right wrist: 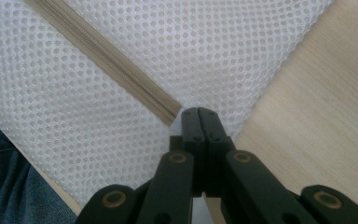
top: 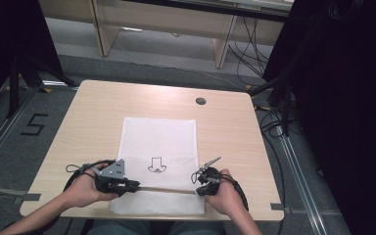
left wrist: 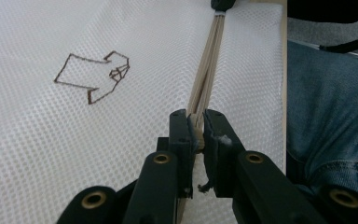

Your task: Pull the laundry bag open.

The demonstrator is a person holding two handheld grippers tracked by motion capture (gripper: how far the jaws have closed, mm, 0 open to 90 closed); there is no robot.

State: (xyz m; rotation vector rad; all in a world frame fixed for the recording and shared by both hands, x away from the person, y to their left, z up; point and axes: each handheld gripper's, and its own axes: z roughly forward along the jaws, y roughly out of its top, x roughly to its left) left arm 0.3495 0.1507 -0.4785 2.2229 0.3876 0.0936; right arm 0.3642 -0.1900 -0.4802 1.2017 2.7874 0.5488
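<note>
A white mesh bag (top: 159,137) lies flat on the wooden table (top: 93,112), with a small arrow-like outline (top: 155,165) drawn on it. A beige zipper (top: 166,189) runs across the bag near its front edge. My left gripper (top: 127,186) is at the zipper's left end. In the left gripper view its jaws (left wrist: 196,133) are shut on the zipper's slider, and the zipper tape (left wrist: 209,60) stretches away toward the other gripper (left wrist: 223,3). My right gripper (top: 199,188) is shut on the bag's edge (right wrist: 214,70) where the zipper (right wrist: 107,60) ends, jaw tips (right wrist: 199,113) pressed together.
A round cable hole (top: 200,101) sits at the table's back right. The person's jeans (left wrist: 326,107) are close under the table's front edge. Bare wood (right wrist: 317,107) lies right of the bag. Dark curtains, tripod legs and cables surround the table.
</note>
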